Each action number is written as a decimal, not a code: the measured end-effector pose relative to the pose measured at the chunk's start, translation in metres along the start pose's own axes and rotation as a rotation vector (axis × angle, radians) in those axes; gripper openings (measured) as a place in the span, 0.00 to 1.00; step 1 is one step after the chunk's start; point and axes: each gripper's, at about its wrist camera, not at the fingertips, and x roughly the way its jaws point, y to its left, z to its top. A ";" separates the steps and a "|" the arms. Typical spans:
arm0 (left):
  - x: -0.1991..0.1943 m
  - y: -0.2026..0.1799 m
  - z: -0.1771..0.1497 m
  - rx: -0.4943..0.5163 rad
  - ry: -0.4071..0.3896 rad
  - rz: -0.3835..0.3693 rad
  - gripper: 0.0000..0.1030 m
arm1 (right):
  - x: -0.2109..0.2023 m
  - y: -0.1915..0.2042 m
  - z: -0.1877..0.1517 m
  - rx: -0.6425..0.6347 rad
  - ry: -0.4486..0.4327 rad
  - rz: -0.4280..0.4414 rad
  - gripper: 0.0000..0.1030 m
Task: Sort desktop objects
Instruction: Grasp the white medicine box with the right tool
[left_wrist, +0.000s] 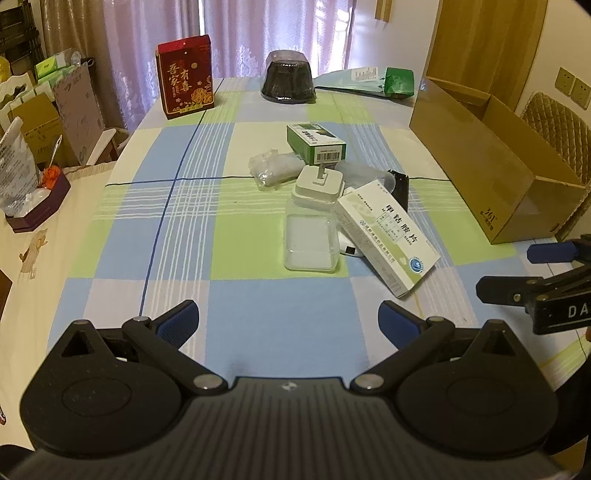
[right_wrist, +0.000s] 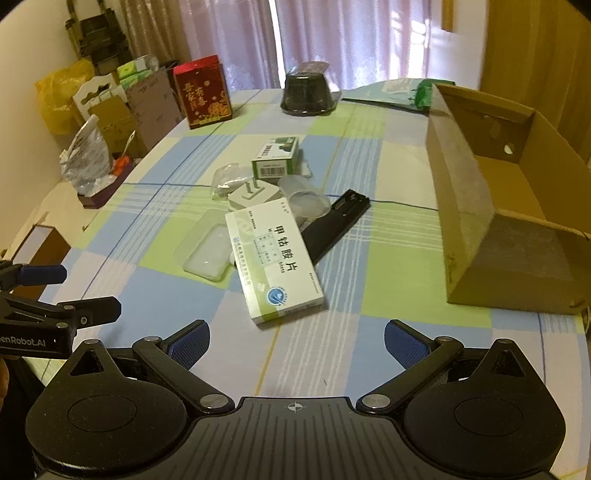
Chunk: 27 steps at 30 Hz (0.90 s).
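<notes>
Both empty grippers, left (left_wrist: 288, 325) and right (right_wrist: 297, 343), gape before the white-and-green cardboard medicine box (right_wrist: 275, 262) tilted atop mid-table clutter, beside the open brown cardboard carton (right_wrist: 491, 206); lifting could scatter neighbours.

Checked tablecloth (left_wrist: 258, 295) carries medicine box (left_wrist: 388, 240), cardboard box (left_wrist: 480, 177).

Both wrist views ride low at the near edge of the checked tablecloth (left_wrist: 184, 206), looking forward down the table toward the curtains (right_wrist: 229, 33). The left view sits left, catching the right gripper (left_wrist: 524, 273) at its right edge; the right view mirrors it. Both share the central clutter, fairly near, around the white medicine box (left_wrist: 388, 240) and the cardboard box (right_wrist: 480, 206).
</notes>
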 end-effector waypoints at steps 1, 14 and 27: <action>0.001 0.001 0.000 -0.001 0.002 0.001 0.99 | 0.003 0.002 0.000 -0.015 -0.003 0.005 1.00; 0.033 0.010 0.004 0.010 0.026 0.005 0.99 | 0.066 0.005 0.021 -0.189 -0.031 0.055 1.00; 0.070 0.009 0.019 0.003 0.028 -0.002 0.99 | 0.112 0.000 0.031 -0.251 0.002 0.100 0.92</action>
